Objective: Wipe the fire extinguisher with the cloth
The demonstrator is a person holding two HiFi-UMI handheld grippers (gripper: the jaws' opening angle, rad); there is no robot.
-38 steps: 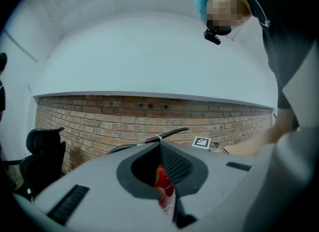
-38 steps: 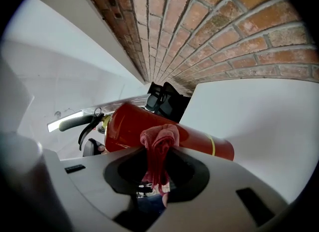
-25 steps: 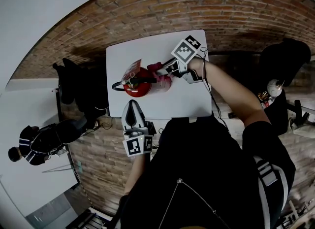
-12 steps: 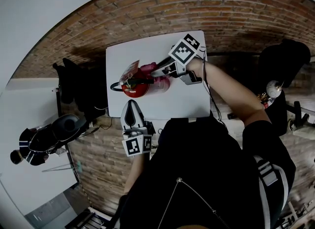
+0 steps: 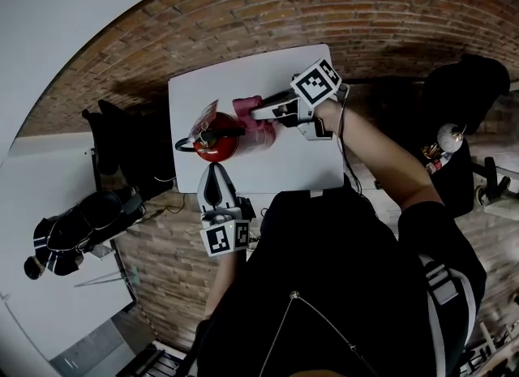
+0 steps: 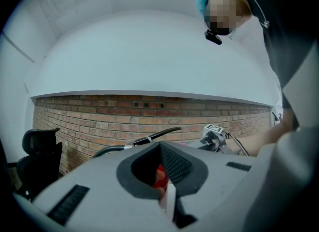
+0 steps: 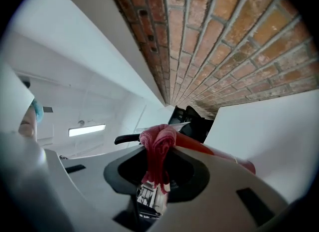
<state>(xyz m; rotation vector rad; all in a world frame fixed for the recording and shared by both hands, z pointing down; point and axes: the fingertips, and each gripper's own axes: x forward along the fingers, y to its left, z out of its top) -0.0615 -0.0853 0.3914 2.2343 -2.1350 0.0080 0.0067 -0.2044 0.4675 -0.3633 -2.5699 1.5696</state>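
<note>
Your right gripper (image 5: 259,113) reaches across the white surface (image 5: 300,164) from the right. Its jaws are clamped together on a bunched pink cloth (image 7: 156,148), which stands up between them and hangs a little way down below them. From the head view, the cloth meets the upper right side of the red fire extinguisher (image 5: 217,145). In the right gripper view, the extinguisher's red body shows just behind the cloth.

The fire extinguisher sits on the left part of the surface. Its black lever (image 6: 155,135) is on top and a black hose (image 5: 185,145) curls out to its left.

Your left gripper (image 5: 215,174) is at the near edge of the surface, pointing at the extinguisher without touching it. Its jaws are drawn together and hold nothing; only a sliver of red shows through the notch between them.

A black chair (image 6: 38,152) stands to the left of the surface. A brick wall (image 6: 99,114) runs behind it.
</note>
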